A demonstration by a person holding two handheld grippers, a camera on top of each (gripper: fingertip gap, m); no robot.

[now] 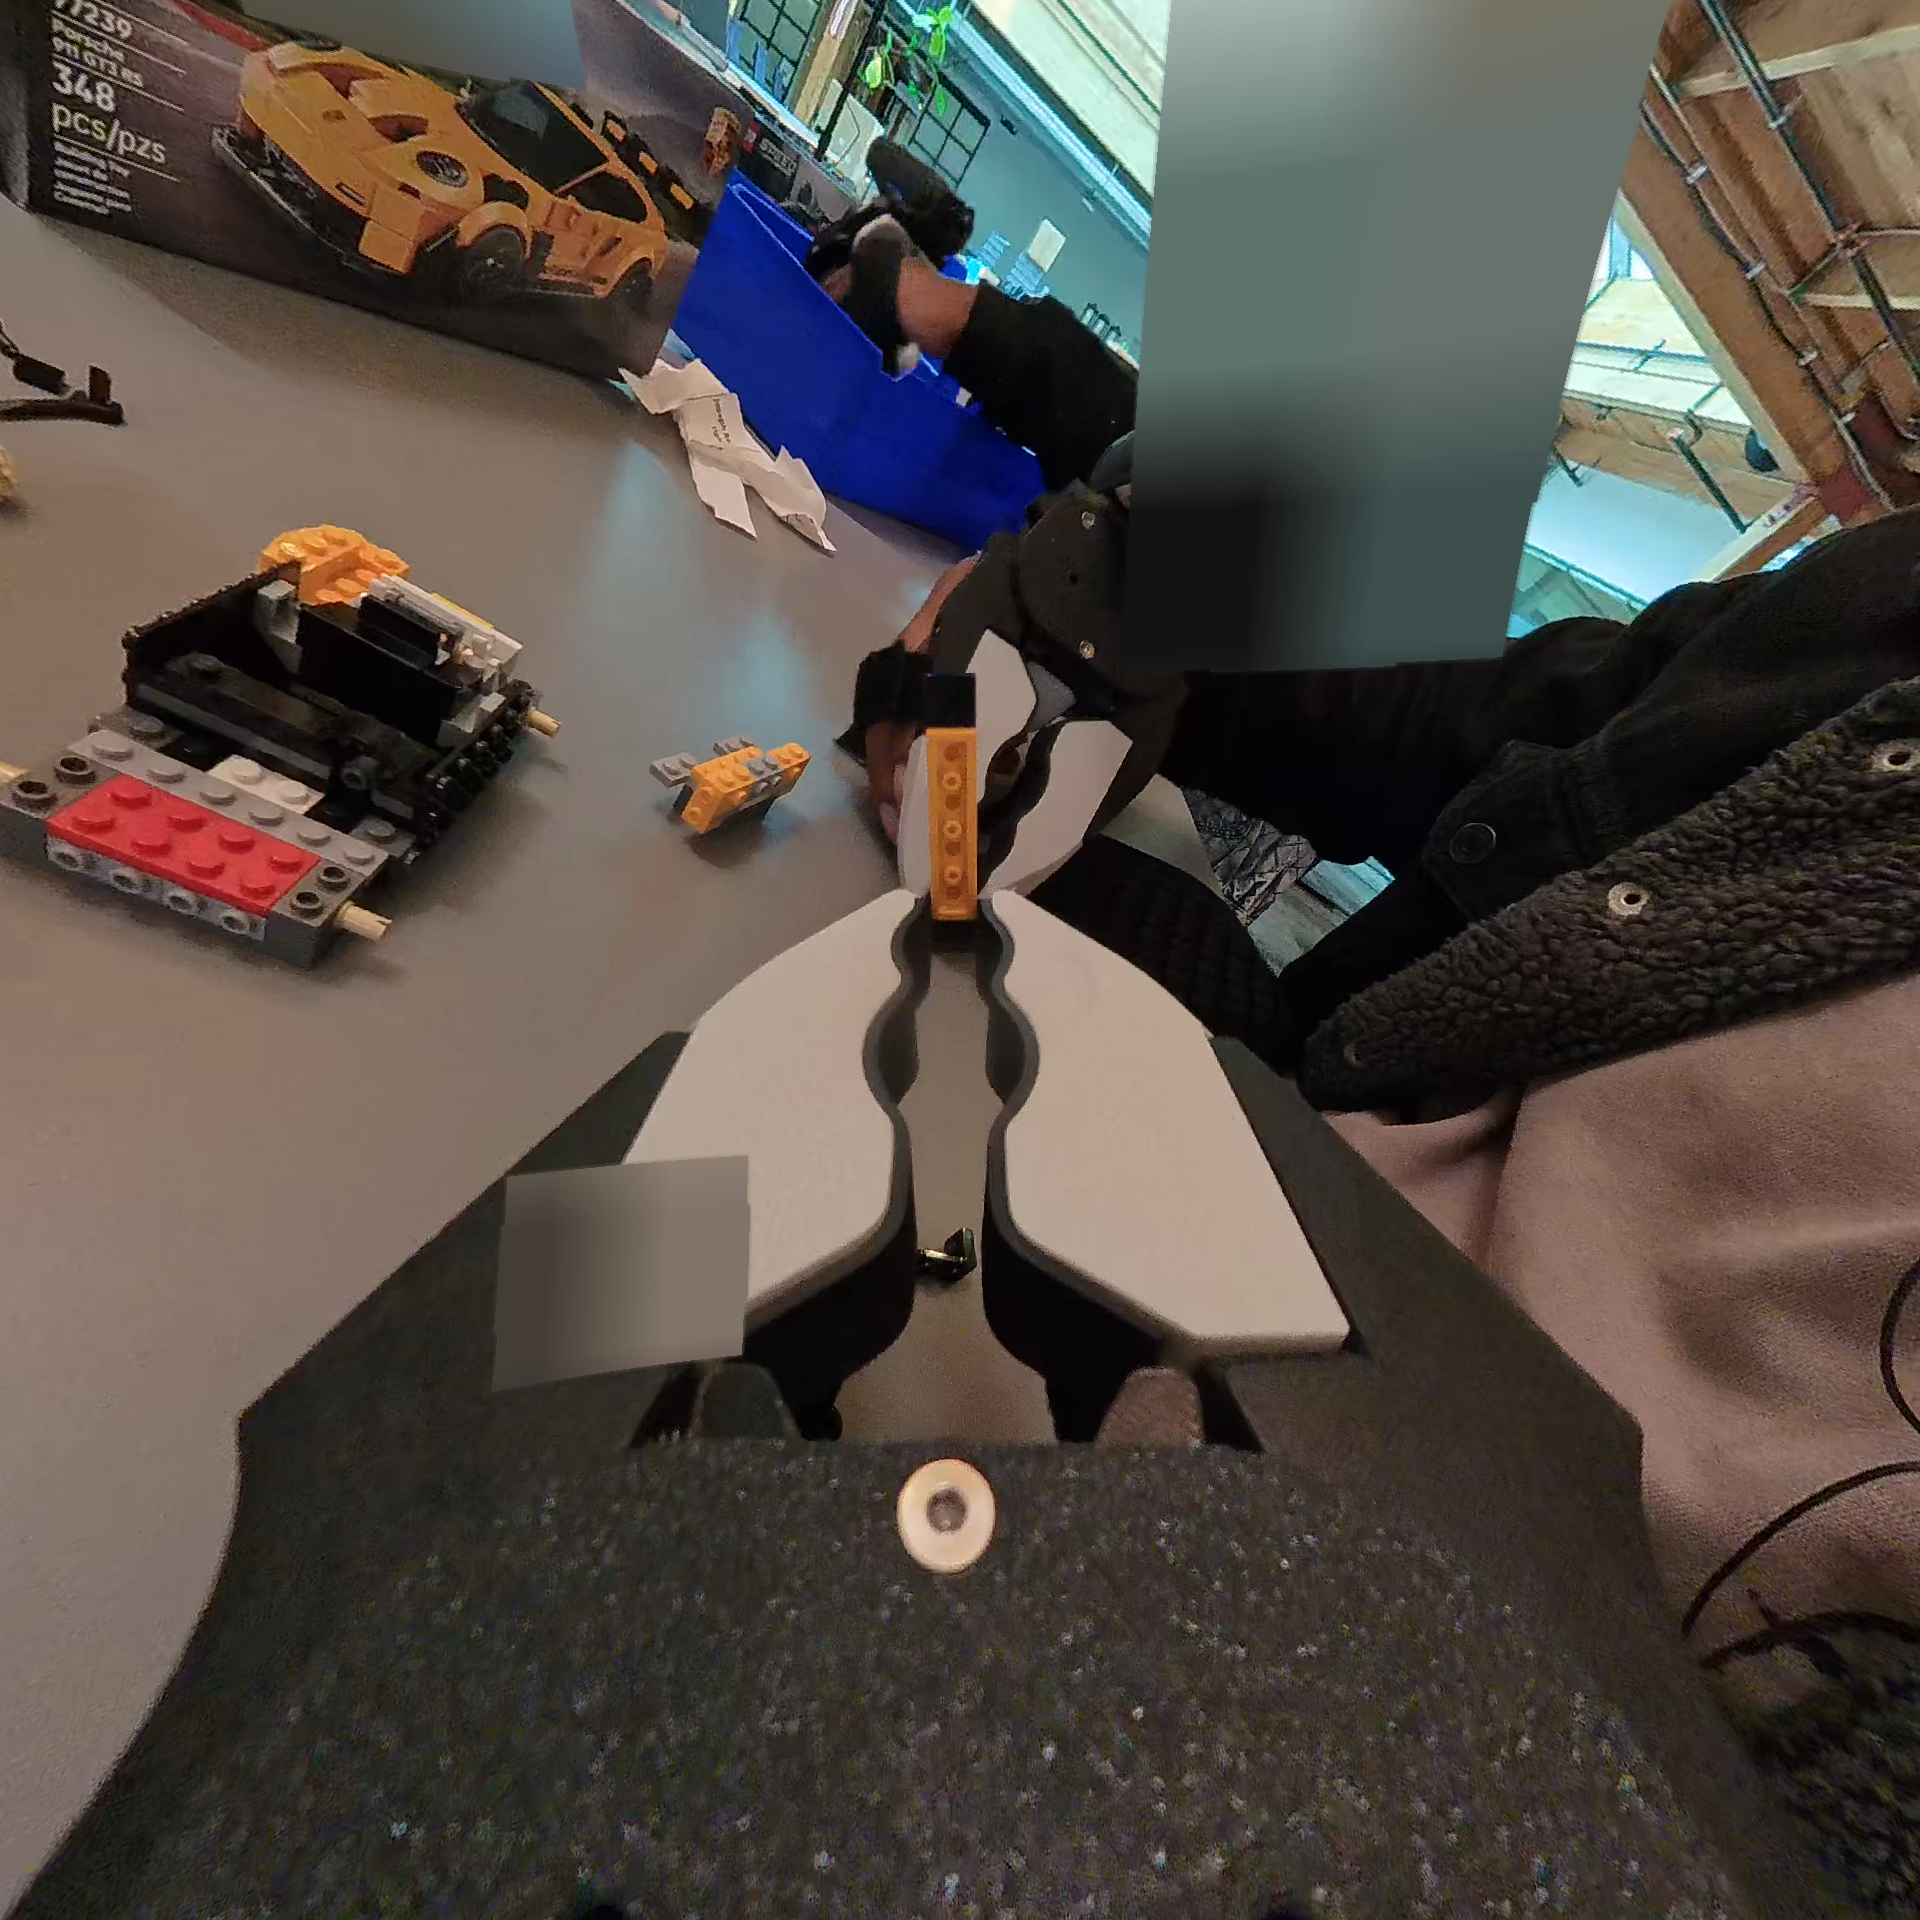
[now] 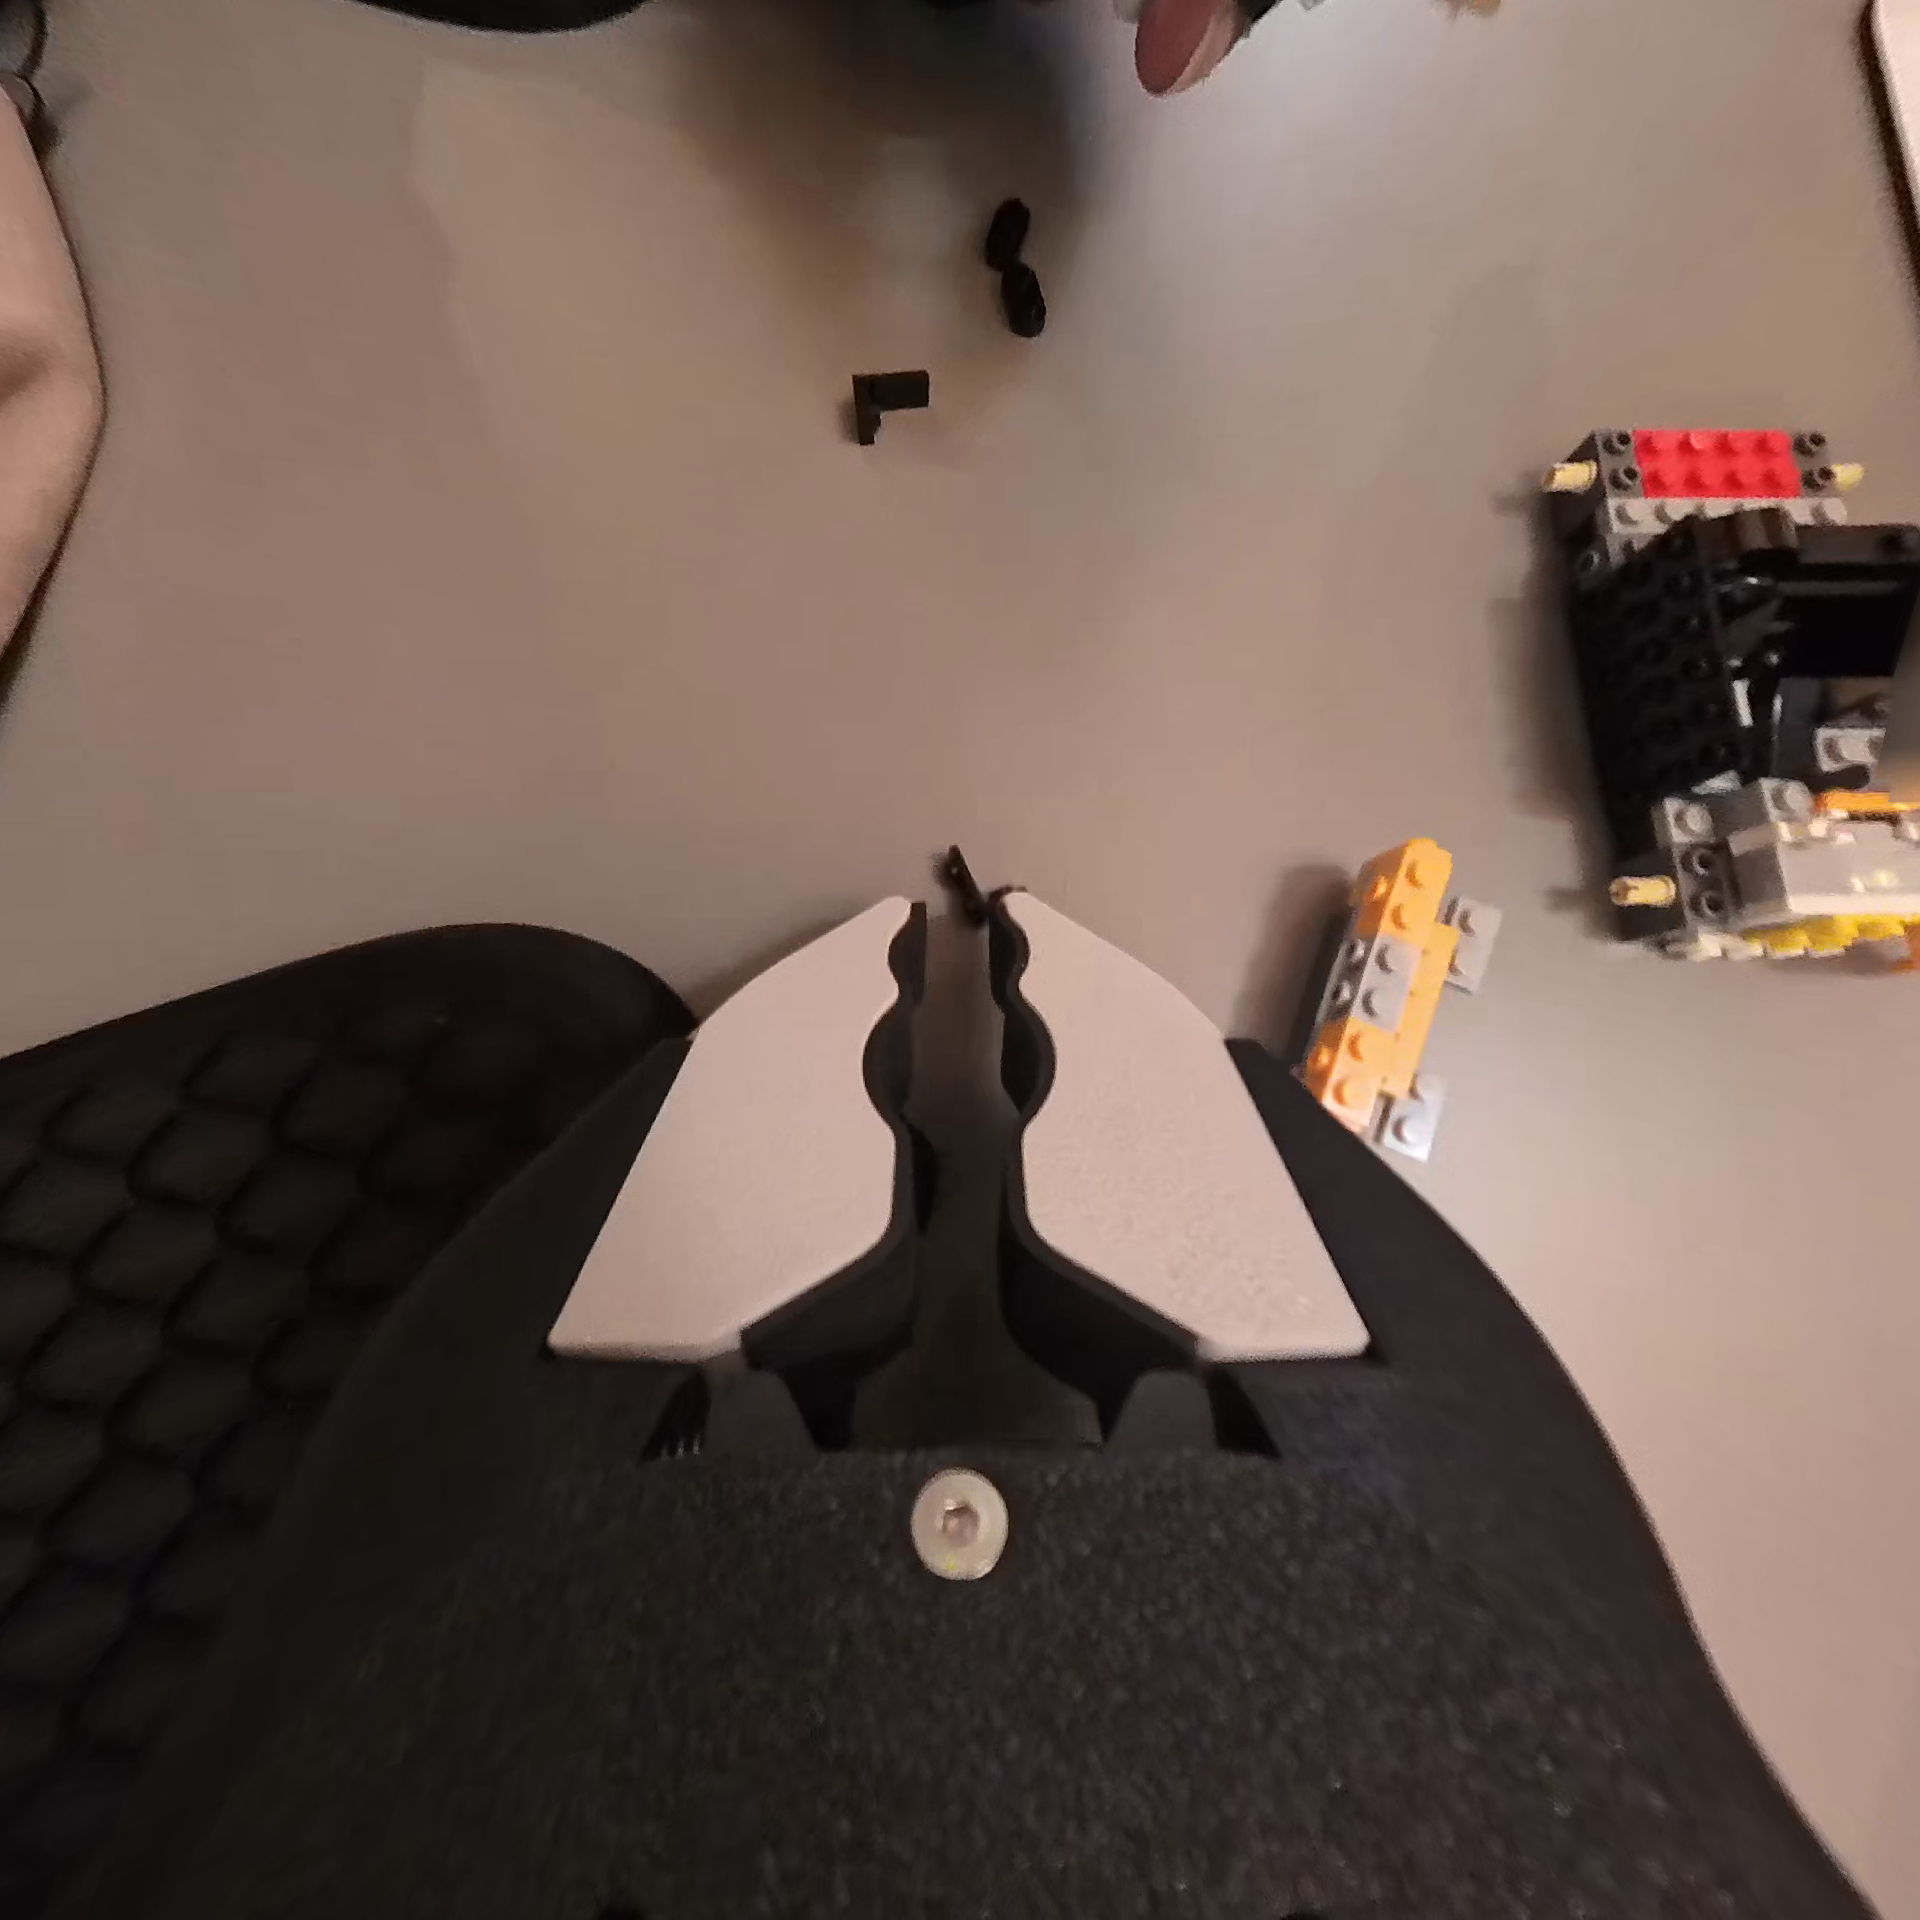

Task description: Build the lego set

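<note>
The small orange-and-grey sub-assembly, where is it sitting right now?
In the left wrist view the orange-and-grey sub-assembly lies on the grey table, apart from and right of the partly built car chassis, left of the left gripper tips.

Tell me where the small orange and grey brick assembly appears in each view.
Left wrist view: small orange and grey assembly lies centre-left on the table, right of the car chassis.
Right wrist view: it lies right of the fingers, below-left of the chassis.
Shared landmark: the chassis's red plate.
</note>
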